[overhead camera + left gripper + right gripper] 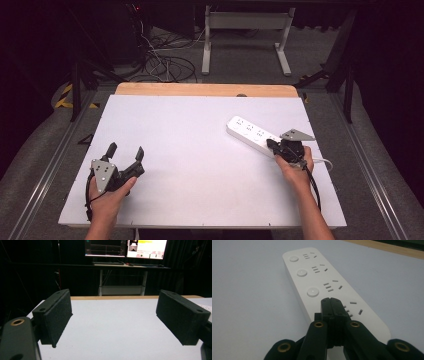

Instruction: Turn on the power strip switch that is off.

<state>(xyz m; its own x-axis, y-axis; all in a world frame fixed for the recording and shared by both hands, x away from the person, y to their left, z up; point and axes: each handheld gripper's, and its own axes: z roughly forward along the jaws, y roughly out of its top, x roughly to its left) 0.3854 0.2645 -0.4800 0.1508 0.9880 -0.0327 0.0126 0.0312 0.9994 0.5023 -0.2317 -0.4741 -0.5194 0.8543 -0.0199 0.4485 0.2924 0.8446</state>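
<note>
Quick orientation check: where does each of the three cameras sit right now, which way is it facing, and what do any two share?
High view: above the person's side, looking forward and down on the white table; both forearms, left hand-held gripper, right hand-held gripper.
Left gripper view: low, between open jaws, facing monitors.
Right gripper view: along shut jaws over the power strip.
Shared: the power strip, in high and right gripper views.

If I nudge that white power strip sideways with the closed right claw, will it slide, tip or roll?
The power strip lies flat, long and low on the smooth white table, so it should slide rather than tip or roll. Its hard-looking casing probably stays stiff. The right claw sits shut over one end, so an off-centre push may pivot it, and its cord might drag.
</note>
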